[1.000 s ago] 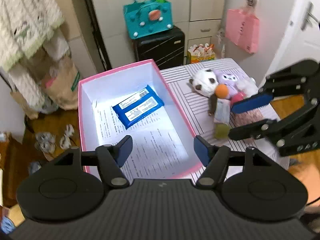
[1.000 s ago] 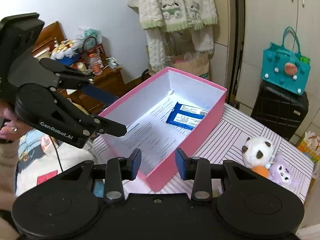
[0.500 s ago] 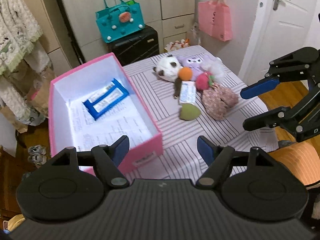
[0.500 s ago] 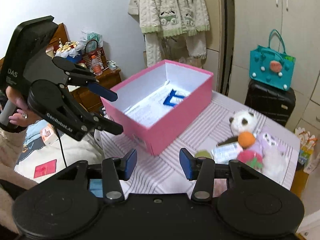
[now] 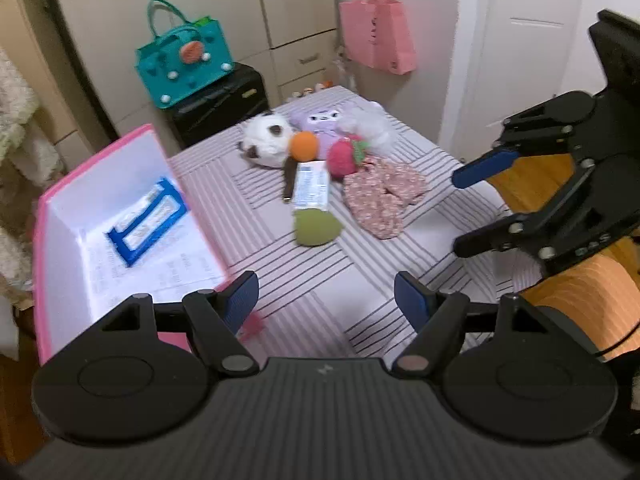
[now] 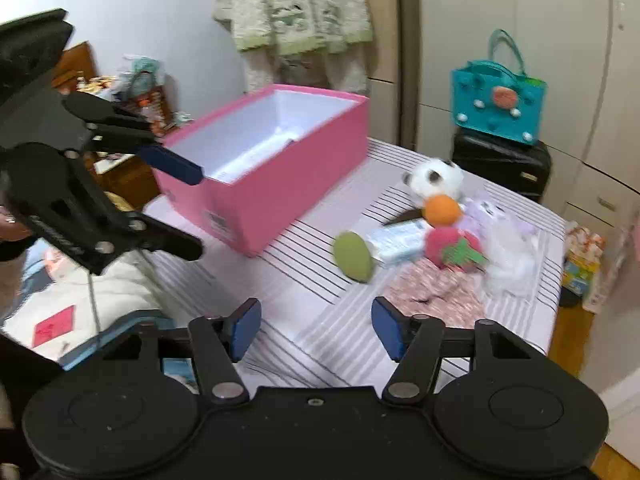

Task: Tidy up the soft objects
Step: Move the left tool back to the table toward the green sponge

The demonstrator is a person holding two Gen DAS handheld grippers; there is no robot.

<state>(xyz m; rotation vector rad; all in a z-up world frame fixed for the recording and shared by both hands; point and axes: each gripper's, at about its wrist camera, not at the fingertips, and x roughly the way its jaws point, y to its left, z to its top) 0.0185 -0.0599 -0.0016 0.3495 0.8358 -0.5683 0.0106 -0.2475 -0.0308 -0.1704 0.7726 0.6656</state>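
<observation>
I am looking down at the striped table (image 5: 304, 280), which is filling the middle of both views. Compared with half a second ago, my left view is sitting further right and closer: the pink box (image 5: 104, 240) is sliding toward the left edge of the frame and the soft pile is now nearer the centre.

The pink box is lying open at left centre, its long axis running from lower left toward the upper centre, with a blue packet (image 5: 148, 220) on its floor. In the right view the same box (image 6: 272, 184) is showing its pink outer wall at upper centre.

The soft things are clustering at upper centre, touching one another: the floral cloth (image 5: 382, 196), the panda plush (image 5: 266, 140), the purple plush (image 5: 320, 124), the red strawberry (image 5: 344, 156), the orange ball (image 5: 305, 146), and the green pad (image 5: 316, 229) nearest me, its long axis lying roughly across the frame.

My left claw (image 5: 326, 304) is hanging spread and empty above the cloth; my right claw (image 6: 316, 330) is likewise gaping wide, carrying nothing.
</observation>
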